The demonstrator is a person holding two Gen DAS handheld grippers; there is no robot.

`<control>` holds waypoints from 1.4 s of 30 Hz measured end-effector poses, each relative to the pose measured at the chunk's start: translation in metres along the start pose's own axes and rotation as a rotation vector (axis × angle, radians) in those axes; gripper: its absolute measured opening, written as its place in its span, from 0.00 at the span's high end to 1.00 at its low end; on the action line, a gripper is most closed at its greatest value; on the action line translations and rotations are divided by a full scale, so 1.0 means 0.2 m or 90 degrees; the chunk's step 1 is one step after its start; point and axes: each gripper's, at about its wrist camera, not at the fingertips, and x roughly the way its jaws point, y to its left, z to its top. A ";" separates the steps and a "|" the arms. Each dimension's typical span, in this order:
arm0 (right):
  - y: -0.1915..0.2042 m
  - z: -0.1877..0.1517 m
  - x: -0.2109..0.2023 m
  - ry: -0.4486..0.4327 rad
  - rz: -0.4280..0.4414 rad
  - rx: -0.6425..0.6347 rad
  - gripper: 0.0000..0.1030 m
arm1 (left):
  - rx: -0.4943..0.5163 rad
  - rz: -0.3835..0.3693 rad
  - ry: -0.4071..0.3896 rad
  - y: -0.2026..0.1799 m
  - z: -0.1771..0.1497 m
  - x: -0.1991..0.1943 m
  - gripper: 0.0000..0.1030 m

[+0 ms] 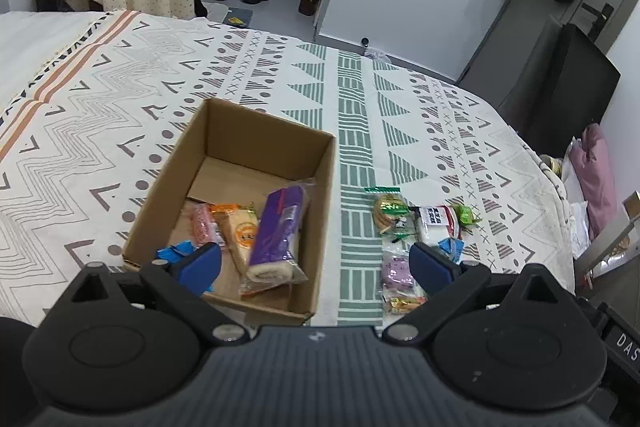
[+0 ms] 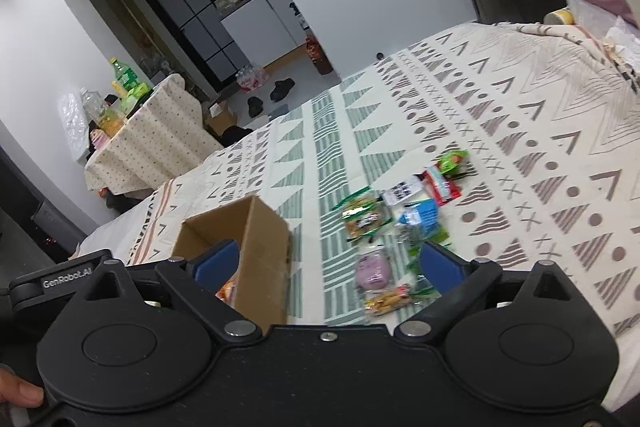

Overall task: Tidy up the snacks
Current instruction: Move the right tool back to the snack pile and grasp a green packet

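Left wrist view: the left gripper [image 1: 316, 263] is held wide apart and empty above a cardboard box [image 1: 256, 131] set on a patterned bedspread [image 1: 100, 131]. A purple-wrapped roll cake [image 1: 278, 233] and an orange-labelled packet [image 1: 240, 235] are seen inside. The right gripper [image 2: 328, 265] is likewise spread wide, empty, near loose snack packets [image 2: 394, 227] beside the box.

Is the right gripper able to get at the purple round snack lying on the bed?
Probably yes. The right gripper is open, and the purple round snack lies uncovered on the bedspread, beside the cardboard box.
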 end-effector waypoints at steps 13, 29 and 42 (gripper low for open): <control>-0.26 0.01 -0.09 -0.007 -0.013 0.026 0.05 | 0.037 0.007 0.005 -0.19 -0.06 0.04 0.03; -0.58 -0.06 0.12 0.034 0.037 0.159 0.19 | 0.057 -0.008 0.047 -0.36 -0.17 0.28 0.04; -0.62 -0.08 0.41 0.110 0.047 0.186 0.32 | 0.036 0.002 0.086 -0.42 -0.20 0.55 0.18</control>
